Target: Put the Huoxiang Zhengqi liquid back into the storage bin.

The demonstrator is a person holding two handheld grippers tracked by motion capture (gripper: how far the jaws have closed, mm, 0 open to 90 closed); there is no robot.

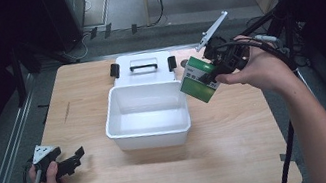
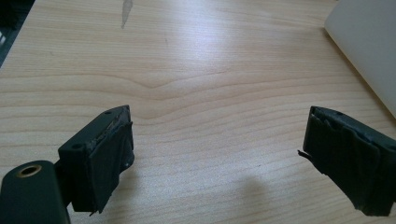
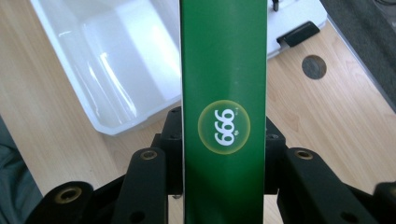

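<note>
We've got the green cardboard box (image 1: 198,79) clamped flat between the jaws of the right gripper (image 1: 207,77), lifted off the table and tilted, hanging just over the right rim of the open white plastic bin (image 1: 149,129). In the right gripper view the box (image 3: 224,93) stands tall between the jaws, its round label facing us, with the bin's bare floor (image 3: 109,65) off to the left. To do this well, we want to carry the box further left until it sits squarely over the hollow, level it out, then lower it before we let go, so a corner doesn't catch the rim. The white lid with its black handle (image 1: 143,67) lies on the far side, touching the bin, so we keep clear of it. Meanwhile the left gripper (image 1: 72,160) rests on the light wooden table (image 1: 244,158) at near left, jaws wide apart with nothing between them, well apart from the bin
</note>
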